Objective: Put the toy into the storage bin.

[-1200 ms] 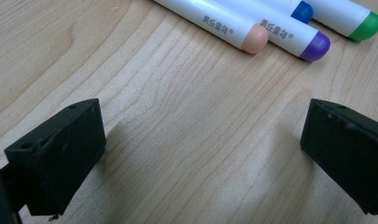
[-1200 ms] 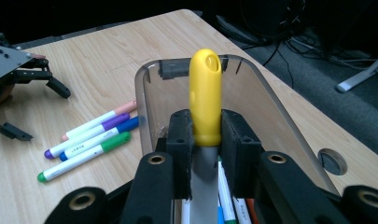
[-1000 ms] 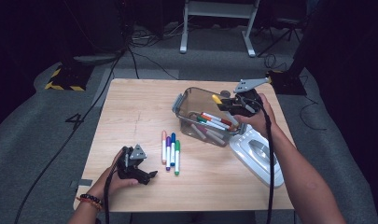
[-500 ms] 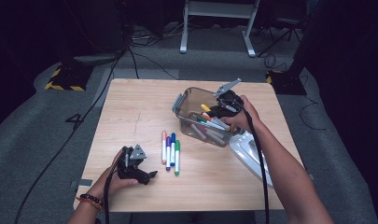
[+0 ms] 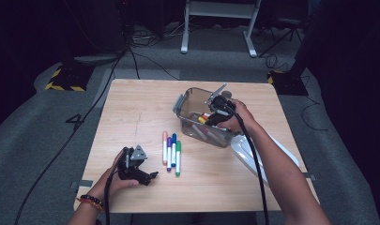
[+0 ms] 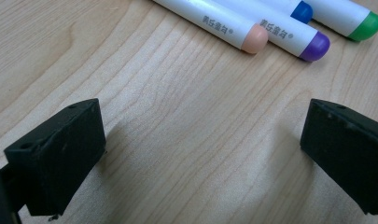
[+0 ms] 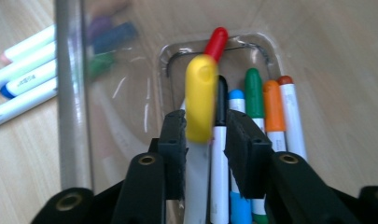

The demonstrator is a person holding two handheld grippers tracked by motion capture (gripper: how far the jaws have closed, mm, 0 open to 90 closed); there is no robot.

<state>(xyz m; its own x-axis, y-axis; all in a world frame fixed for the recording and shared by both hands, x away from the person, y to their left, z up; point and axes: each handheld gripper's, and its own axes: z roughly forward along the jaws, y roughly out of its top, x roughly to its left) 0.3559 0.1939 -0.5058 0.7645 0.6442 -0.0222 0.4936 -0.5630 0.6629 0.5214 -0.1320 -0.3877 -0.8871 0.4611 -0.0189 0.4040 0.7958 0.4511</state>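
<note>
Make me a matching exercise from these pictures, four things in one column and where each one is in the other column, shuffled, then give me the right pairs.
Things:
1. yellow-capped marker
2. green-capped marker
3. left gripper
4. white lid

Places:
A. on the table at the right-hand end of the row of four markers
B. between the jaws of the right gripper, over the clear bin
C. on the table beside the bin, under the person's right forearm
D. low over the bare wood near the table's front edge, jaws wide apart

Pairs: 1-B, 2-A, 3-D, 4-C
</note>
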